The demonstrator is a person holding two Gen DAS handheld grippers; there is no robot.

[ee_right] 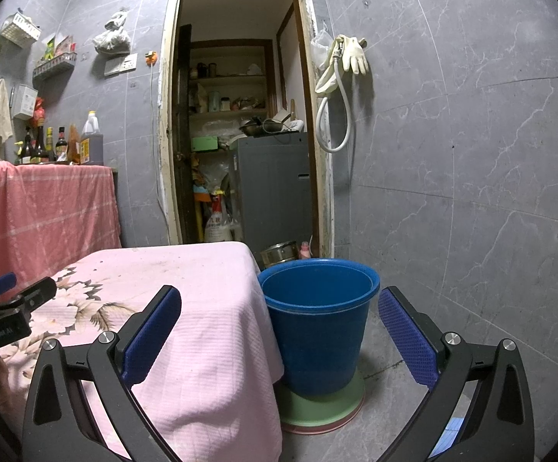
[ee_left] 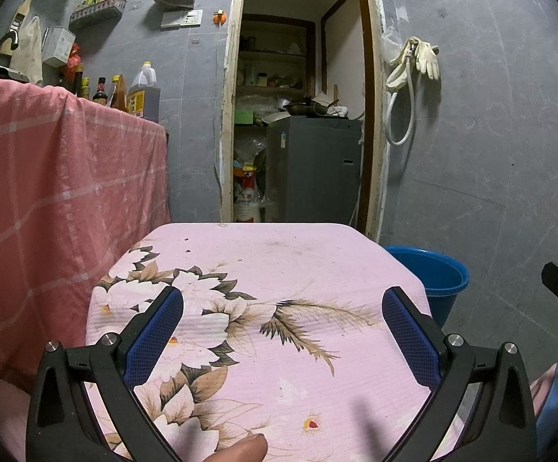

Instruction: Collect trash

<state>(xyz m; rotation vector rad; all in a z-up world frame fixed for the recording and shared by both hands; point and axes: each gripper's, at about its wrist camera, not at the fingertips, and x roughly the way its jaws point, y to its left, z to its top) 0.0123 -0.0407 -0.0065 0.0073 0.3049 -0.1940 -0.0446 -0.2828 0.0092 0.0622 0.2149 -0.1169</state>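
Right wrist view shows the grey tiled wall (ee_right: pixel 452 154) and the open storeroom doorway (ee_right: pixel 240 115) behind everything. Nearer, my table (ee_right: pixel 202 288) sits under a pink flowered cloth (ee_left: pixel 279 269), and just beside its right corner stands the blue bucket (ee_right: pixel 317 327) on a green and pink base on the floor. I take the bucket to be where trash belongs. I can see no trash on the table, only a few dark specks on the cloth, and the bucket looks empty as far as its inside shows.

What could go wrong: the cloth hangs loose over the table edge, touching or nearly touching the bucket, so a low sweep of my right gripper (ee_right: pixel 279 331) could snag the fabric and drag it. The bucket looks light and tall on its small base, so a knock against its rim could tip it. Closing either gripper on the bare cloth would pinch fabric instead of trash.

My right gripper hovers above the gap between table corner and bucket, pointed toward the doorway, fingers wide apart and holding nothing. My left gripper (ee_left: pixel 283 331) hovers over the middle of the table, aimed the same way, its fingers also spread wide and empty. The two are near each other, side by side, each showing at the edge of the other's view. A fingertip (ee_left: pixel 248 446) of mine shows at the bottom of the left wrist view.
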